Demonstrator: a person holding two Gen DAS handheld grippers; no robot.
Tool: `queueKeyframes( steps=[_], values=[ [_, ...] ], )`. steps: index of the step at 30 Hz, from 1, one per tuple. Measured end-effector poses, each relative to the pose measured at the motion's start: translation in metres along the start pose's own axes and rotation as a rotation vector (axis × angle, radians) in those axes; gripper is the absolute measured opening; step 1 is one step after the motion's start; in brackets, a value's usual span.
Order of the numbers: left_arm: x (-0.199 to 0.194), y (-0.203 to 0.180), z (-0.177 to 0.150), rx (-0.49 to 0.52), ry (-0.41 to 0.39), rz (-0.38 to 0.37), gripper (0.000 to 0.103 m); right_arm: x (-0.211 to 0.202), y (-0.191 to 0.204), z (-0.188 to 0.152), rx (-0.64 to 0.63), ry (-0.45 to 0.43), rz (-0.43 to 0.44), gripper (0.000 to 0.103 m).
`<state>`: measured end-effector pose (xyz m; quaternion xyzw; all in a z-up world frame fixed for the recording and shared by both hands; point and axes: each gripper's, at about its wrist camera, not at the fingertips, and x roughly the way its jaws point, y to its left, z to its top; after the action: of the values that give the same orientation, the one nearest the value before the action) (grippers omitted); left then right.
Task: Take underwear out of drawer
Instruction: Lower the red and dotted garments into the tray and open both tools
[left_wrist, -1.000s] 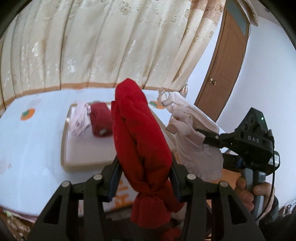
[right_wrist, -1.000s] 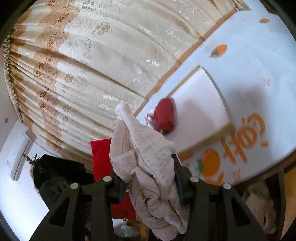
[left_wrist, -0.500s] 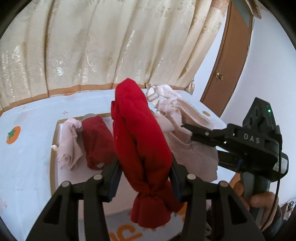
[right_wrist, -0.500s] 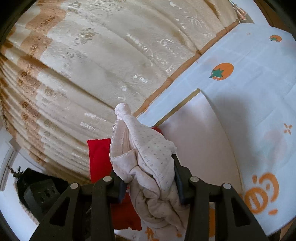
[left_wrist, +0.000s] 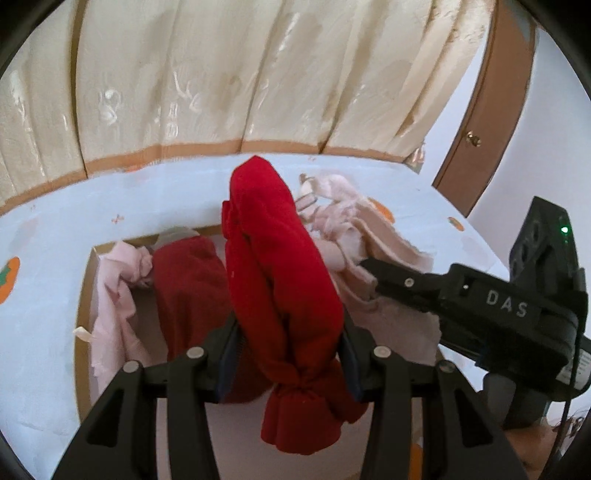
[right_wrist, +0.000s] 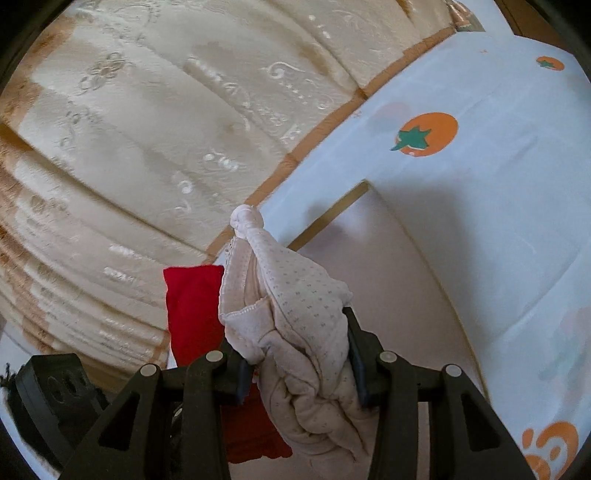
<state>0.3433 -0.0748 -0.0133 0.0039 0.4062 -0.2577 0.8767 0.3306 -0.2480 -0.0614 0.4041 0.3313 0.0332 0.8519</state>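
Left claw (left_wrist: 288, 350) is clamped on a rolled red pair of underwear (left_wrist: 280, 266), gripped near its knotted end so the roll stands up and doesn't unravel. Right claw (right_wrist: 295, 354) is clamped the same way on a dotted cream pair (right_wrist: 291, 306). Both pairs hang above the white board (right_wrist: 388, 280) lying on the bed w/ the orange-print sheet (right_wrist: 480, 177), prob. the drop spot: a dark red roll (left_wrist: 188, 280) and a pink piece (left_wrist: 114, 295) already lie on that board's far left. No drawer in view.
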Motion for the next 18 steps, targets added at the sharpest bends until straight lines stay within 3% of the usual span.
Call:
queueKeyframes(
  steps=[6,18],
  values=[
    [0.026,0.008,0.004,-0.012,0.063,-0.008,0.046,0.024,0.0,0.005,0.001,0.022,-0.038,0.046],
    [0.057,0.005,0.012,0.008,0.104,0.042,0.046,0.051,0.003,0.015,-0.016,0.051,-0.134,0.046]
  ],
)
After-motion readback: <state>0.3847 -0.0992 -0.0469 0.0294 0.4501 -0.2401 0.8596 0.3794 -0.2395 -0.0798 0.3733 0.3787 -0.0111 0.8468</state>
